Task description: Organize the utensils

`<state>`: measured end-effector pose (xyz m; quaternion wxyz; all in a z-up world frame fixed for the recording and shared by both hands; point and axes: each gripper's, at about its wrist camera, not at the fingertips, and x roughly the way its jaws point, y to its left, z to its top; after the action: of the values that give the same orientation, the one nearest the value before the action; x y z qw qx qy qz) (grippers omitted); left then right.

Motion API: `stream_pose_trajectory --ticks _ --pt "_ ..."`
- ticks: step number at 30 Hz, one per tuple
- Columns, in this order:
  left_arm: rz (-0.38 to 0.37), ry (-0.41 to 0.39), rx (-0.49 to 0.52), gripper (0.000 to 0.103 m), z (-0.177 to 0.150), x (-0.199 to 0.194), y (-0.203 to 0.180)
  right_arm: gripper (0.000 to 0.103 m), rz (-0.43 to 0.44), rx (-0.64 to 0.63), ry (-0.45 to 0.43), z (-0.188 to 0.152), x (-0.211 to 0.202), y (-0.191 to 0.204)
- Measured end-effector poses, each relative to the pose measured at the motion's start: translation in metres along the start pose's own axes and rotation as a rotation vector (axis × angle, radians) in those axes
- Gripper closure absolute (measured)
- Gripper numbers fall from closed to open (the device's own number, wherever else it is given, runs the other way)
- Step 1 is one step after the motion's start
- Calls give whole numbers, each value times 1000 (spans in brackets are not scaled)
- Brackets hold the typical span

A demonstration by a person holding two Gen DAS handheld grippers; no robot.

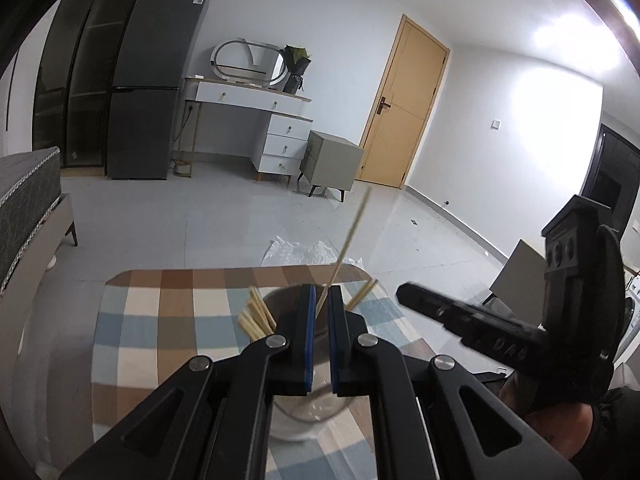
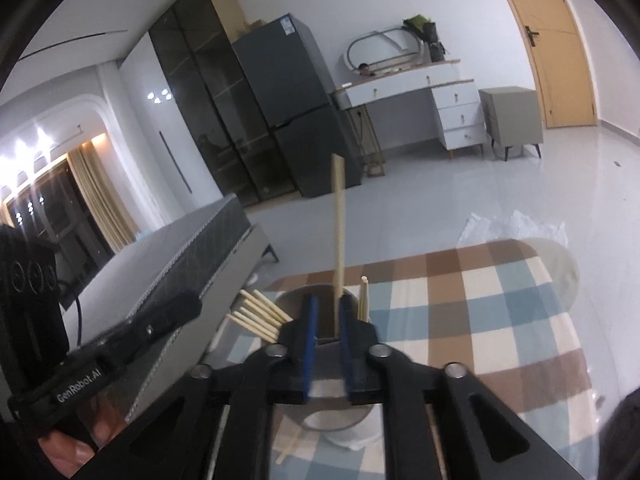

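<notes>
Right tongs (image 2: 328,312): parted a little, hovering over the mouth of the cup (image 2: 288,300). One upright chopstick (image 2: 339,220) rising toward 12 o'clock through the gap, close against the pad on the 3 o'clock side, not squeezed from both sides. Left tongs (image 1: 322,300): clenched, poised over the same cup from the other side; cannot tell whether anything thin is nipped in that slit.

Cup placement: on the checked table (image 2: 480,320), already carrying a fanned bundle of chopsticks (image 2: 260,316) leaning out at 10 o'clock and another single chopstick (image 2: 364,296) at 1 o'clock. Looks like the drop-in step: letting the upright stick settle among the others.

To do it well:
- Spread the right pads wider before backing away, to avoid dragging the stick out again.
- Retreat toward 6 o'clock, along the line of the fingers, never sideways. Sideways risks knocking the bundle at 10 o'clock or tipping the cup.
- Keep the left tongs low and near the rim, ready to steady a rocking cup.
- Watch the tall stick: top-heavy, likely to flop toward the rim once freed. Allow that rather than chasing it.
- Afterwards, check near 6 o'clock beneath the cup for a possible stray chopstick (image 2: 289,446) on the cloth.
</notes>
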<state>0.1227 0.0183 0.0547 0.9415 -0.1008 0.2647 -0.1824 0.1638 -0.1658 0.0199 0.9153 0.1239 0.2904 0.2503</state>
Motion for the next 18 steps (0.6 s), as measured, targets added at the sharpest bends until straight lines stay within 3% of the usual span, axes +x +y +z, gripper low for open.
stream_pose_trajectory --ticks 3,5,6,7,9,14,18 --pt "24 9 -14 101 -3 -10 -5 73 1 -12 -25 -1 -21 6" --pt "40 16 -25 95 -4 -16 -8 63 -5 -22 -42 -2 -33 11" --pt "57 21 -31 83 -7 -21 -10 61 -5 -25 -54 -3 -42 13" --pt "76 24 -36 64 -7 -26 -13 59 -3 -25 -66 -5 -50 15" --pt "106 7 -44 41 -10 -38 -16 56 -3 -30 -81 -8 -63 20" --pt "181 -39 -35 24 -15 -66 -31 30 6 -60 -145 -20 -98 32" --pt "246 -61 -33 16 -19 -77 -36 21 6 -104 -190 -31 -118 44"
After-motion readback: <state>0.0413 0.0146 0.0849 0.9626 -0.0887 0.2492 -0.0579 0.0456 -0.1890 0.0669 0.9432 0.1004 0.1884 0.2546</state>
